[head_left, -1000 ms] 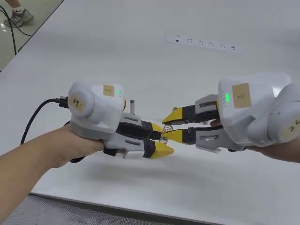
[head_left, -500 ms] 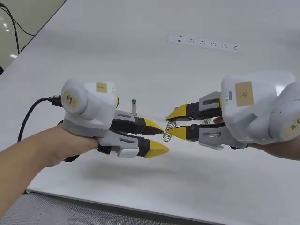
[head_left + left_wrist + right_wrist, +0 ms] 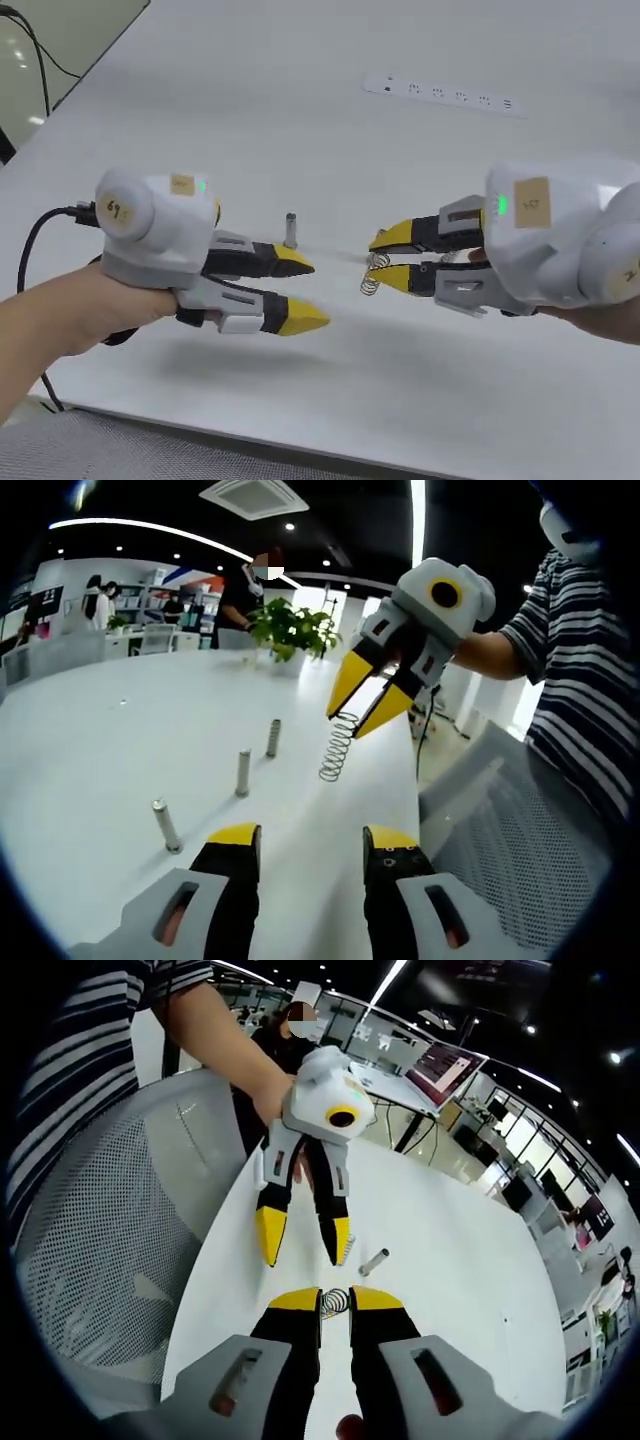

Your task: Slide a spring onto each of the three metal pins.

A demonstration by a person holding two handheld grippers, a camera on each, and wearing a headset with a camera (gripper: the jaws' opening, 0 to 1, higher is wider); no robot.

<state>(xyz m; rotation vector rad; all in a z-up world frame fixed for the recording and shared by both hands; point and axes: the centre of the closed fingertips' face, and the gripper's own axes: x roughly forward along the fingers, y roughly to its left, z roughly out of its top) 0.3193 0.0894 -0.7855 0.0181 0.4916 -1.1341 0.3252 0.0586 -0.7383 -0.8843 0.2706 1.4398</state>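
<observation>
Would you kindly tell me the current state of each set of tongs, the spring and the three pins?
Left tongs: open, empty.
Right tongs: shut on the spring.
Spring: gripped at one end, hanging free, on no pin.
Nearest pin to the left tongs: upright, bare.
Middle pin: upright, bare.
Farthest pin: upright, bare.
</observation>
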